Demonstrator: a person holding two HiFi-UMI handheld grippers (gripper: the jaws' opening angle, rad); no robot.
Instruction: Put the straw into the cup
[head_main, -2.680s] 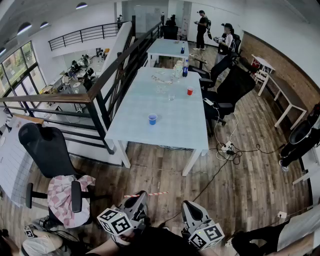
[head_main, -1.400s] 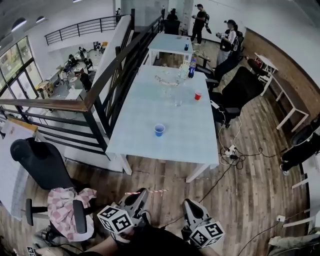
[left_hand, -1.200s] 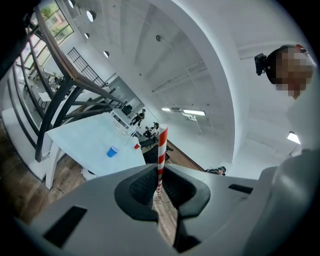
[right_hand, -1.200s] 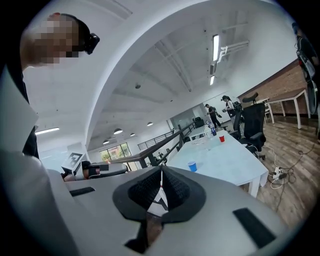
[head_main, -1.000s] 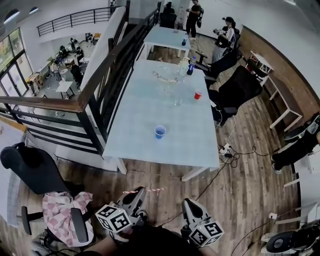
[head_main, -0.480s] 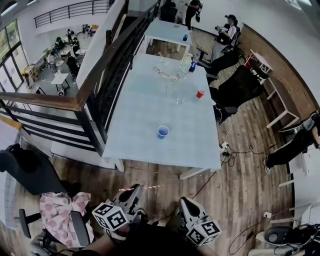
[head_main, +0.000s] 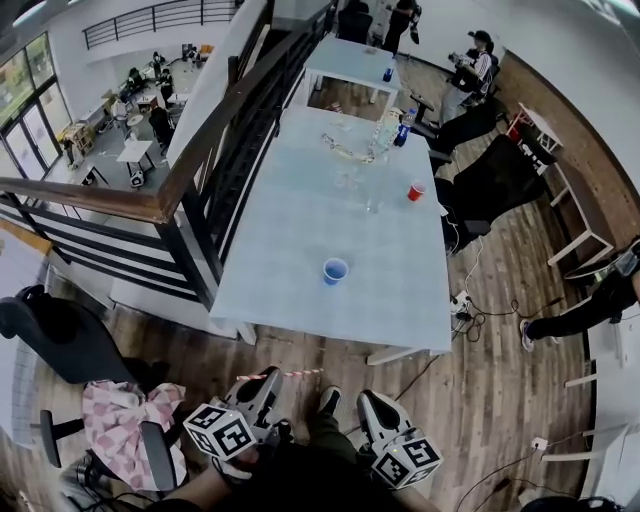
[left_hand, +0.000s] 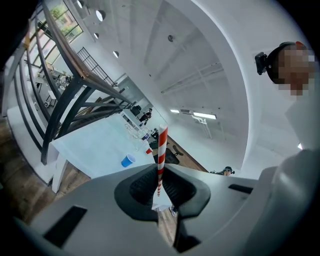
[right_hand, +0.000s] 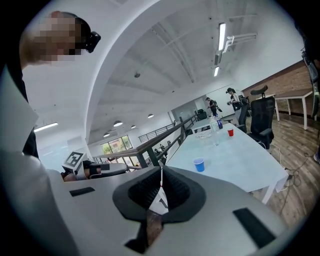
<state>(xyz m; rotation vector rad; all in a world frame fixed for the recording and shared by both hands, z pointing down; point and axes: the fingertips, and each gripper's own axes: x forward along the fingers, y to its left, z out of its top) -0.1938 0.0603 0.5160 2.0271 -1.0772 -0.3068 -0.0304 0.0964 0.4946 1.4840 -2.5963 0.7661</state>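
I see a long pale table (head_main: 300, 215) beside a dark railing (head_main: 205, 150), with a bottle (head_main: 403, 130) near its far end. A checked cloth (head_main: 120, 418) lies on a black chair (head_main: 55, 335), and cables (head_main: 470, 305) trail across the wood floor (head_main: 500, 400).

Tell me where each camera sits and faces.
Head view: on the person's head, steeply down at the table; left gripper and right gripper show below.
Left gripper view: on that gripper, along jaws shut on the straw, toward the table.
Right gripper view: on that gripper, along its shut jaws, toward the table.
Shared: all three show the blue cup.
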